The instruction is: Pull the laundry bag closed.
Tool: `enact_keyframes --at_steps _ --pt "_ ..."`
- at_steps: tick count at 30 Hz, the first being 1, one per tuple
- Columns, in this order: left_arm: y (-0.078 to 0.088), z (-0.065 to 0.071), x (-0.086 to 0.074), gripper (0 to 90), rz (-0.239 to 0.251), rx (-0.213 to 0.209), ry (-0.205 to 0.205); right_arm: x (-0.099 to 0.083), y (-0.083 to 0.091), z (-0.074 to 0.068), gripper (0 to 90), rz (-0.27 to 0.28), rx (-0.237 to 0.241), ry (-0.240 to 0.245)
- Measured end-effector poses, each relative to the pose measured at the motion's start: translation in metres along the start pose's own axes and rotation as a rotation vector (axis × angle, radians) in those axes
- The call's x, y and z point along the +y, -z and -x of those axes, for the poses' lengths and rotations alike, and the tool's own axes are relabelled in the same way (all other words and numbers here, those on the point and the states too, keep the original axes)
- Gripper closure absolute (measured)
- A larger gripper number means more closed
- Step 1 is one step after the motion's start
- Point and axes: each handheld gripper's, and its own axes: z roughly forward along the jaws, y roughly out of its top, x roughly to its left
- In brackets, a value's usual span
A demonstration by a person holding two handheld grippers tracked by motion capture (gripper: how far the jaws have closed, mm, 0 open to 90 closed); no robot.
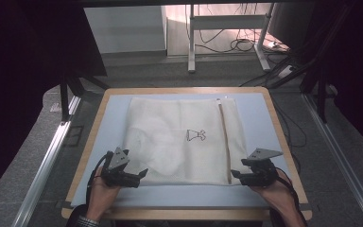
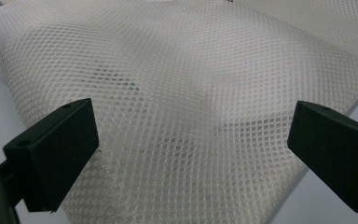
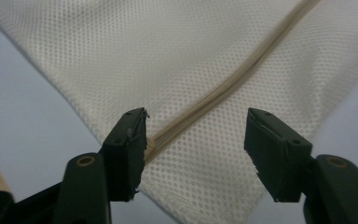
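The right gripper (image 3: 193,149) stands half open astride the near corner and beige zipper (image 3: 223,91) of the flat white mesh laundry bag (image 1: 179,139), pads apart from it; the left gripper (image 2: 189,149) gapes wide over the bag's other near corner on the pale blue table (image 1: 111,118).

A pale blue worktop (image 1: 108,123) with a wooden rim stands on grey floor (image 1: 170,73); behind it, white table legs (image 1: 191,42) and tangled cables (image 1: 231,45).

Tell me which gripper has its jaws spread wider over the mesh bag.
The left gripper: its jaws stand wide apart over the mesh bag, while the right gripper has narrower jaws straddling the zipper.
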Motion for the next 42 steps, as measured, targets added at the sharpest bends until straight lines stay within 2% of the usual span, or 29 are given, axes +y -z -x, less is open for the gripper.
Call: enact_keyframes --at_steps 1,3,5,6,7,8,12,15,16,23,26,36,42 --pt "0.0 0.0 0.0 1.5 0.0 0.0 0.0 0.0 0.0 0.0 40.0 0.0 0.0 0.0" --pt "0.0 0.0 0.0 1.5 -0.002 0.001 -0.002 0.0 -0.004 -0.001 45.3 -0.027 0.03 0.002" --pt "0.0 0.001 0.0 1.5 -0.003 0.0 -0.003 0.0 -0.005 -0.002 46.9 -0.029 0.035 0.004" --pt "-0.001 0.001 0.0 1.5 -0.004 0.0 -0.004 0.001 -0.007 -0.003 50.4 -0.029 0.059 0.007" --pt "-0.001 0.001 0.0 1.5 -0.004 0.0 -0.004 0.001 -0.007 -0.003 50.4 -0.029 0.059 0.007" --pt "-0.001 0.001 0.0 1.5 -0.005 0.0 -0.004 0.001 -0.009 -0.004 55.0 -0.026 0.07 0.018" --pt "-0.001 0.001 0.0 1.5 -0.005 0.001 -0.007 0.004 -0.012 -0.007 62.0 -0.026 0.101 0.054" --pt "-0.002 0.001 0.0 1.5 -0.007 0.001 -0.009 0.004 -0.014 -0.007 63.2 -0.029 0.114 0.069" --pt "-0.002 0.002 0.0 1.5 -0.009 0.001 -0.011 0.004 -0.018 -0.007 63.8 -0.045 0.129 0.081" --pt "-0.003 0.002 0.0 1.5 -0.013 0.0 -0.015 0.003 -0.023 -0.004 64.8 -0.069 0.156 0.076" --pt "-0.003 0.002 0.001 1.5 -0.016 0.0 -0.021 0.002 -0.025 -0.004 67.7 -0.088 0.185 0.078" --pt "-0.003 0.003 0.001 1.5 -0.026 0.0 -0.033 0.004 -0.018 -0.01 79.7 -0.099 0.189 0.138" --pt "-0.003 0.003 0.001 1.5 -0.024 0.001 -0.033 0.003 -0.017 -0.014 82.2 -0.128 0.192 0.178"
